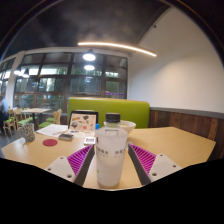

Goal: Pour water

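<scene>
A translucent plastic bottle (111, 152) with a dark cap (112, 119) and a white label stands upright on the light wooden table (178, 146). It stands between the two fingers of my gripper (112, 148). The magenta pads (80, 160) flank it on both sides, with a narrow gap showing between each pad and the bottle's wall. The gripper is open around the bottle. The bottle's base rests on the table close to the fingers' roots. No cup or other vessel shows near it.
Beyond the bottle, to the left, stands a small card display (83, 122), with white papers (50, 130) and a red round coaster (49, 143) on the table. A green bench back (128, 108) lies behind, with windows further off.
</scene>
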The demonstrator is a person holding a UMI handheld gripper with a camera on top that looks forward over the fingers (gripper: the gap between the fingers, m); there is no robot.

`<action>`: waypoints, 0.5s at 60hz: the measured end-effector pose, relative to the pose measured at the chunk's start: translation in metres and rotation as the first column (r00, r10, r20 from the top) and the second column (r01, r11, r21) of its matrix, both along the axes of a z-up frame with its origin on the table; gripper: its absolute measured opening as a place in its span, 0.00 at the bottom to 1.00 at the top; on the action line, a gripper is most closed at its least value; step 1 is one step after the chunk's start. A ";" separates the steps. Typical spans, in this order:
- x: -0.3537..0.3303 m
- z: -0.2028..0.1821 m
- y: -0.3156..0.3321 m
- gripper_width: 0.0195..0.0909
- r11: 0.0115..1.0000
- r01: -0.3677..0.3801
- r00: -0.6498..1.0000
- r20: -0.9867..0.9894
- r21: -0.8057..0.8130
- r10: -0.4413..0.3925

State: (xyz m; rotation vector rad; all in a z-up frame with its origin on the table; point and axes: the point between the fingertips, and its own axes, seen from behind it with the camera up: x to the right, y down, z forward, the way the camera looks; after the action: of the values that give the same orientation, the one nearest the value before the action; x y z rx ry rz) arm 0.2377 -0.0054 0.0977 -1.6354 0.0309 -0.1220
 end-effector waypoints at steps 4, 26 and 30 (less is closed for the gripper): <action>-0.005 0.002 0.020 0.82 0.999 -0.031 0.999 -0.012 0.025 0.031; 0.009 -0.009 0.052 0.32 0.998 0.055 0.998 -0.044 0.017 -0.054; 0.006 -0.008 0.053 0.32 0.998 0.059 0.998 -0.019 0.012 -0.059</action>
State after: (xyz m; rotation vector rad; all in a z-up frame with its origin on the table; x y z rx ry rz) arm 0.2440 0.0476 0.0893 -1.6236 0.0944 -0.1515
